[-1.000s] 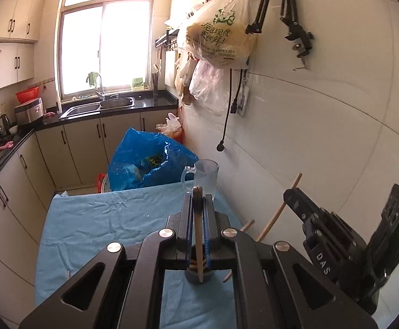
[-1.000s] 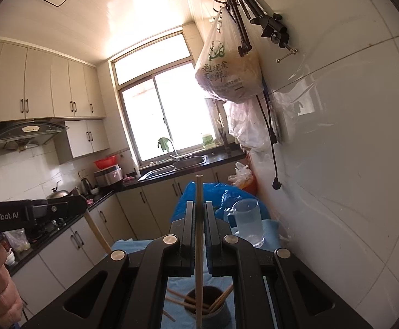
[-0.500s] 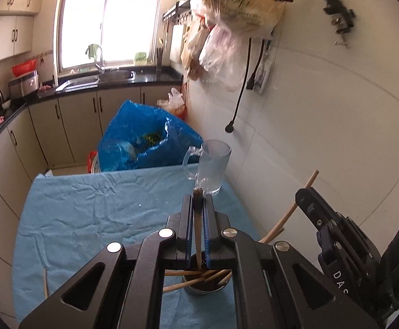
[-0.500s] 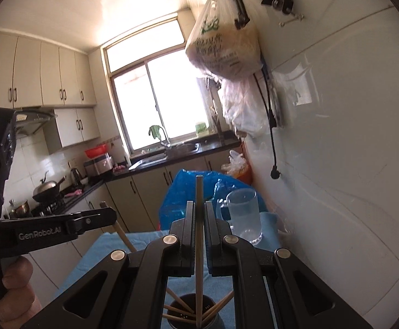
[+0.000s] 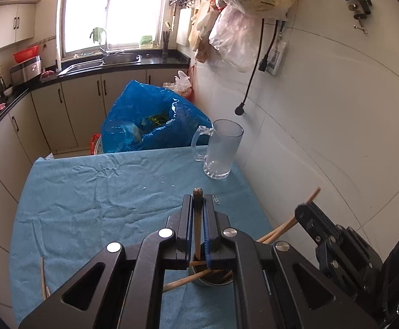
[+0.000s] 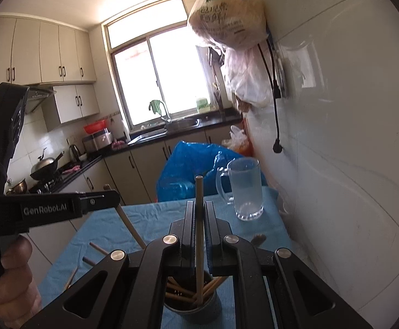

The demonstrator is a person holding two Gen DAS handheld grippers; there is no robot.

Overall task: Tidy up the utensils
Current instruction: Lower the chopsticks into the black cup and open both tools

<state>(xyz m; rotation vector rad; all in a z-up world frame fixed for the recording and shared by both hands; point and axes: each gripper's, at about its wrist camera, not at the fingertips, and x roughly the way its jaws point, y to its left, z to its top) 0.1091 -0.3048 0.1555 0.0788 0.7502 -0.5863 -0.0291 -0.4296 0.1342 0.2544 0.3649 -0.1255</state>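
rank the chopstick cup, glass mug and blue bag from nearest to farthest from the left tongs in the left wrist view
From the left tongs, shut on a chopstick:
1. chopstick cup, right beneath the tongs on the blue cloth.
2. glass mug, ahead and right, at the table's far corner.
3. blue bag, past the table's far edge.

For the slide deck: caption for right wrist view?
Right gripper lowers a chopstick into the holder cup.

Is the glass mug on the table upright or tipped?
Upright. The glass mug stands on its base on the blue tablecloth, rim up and handle to the side; the right wrist view shows the same.
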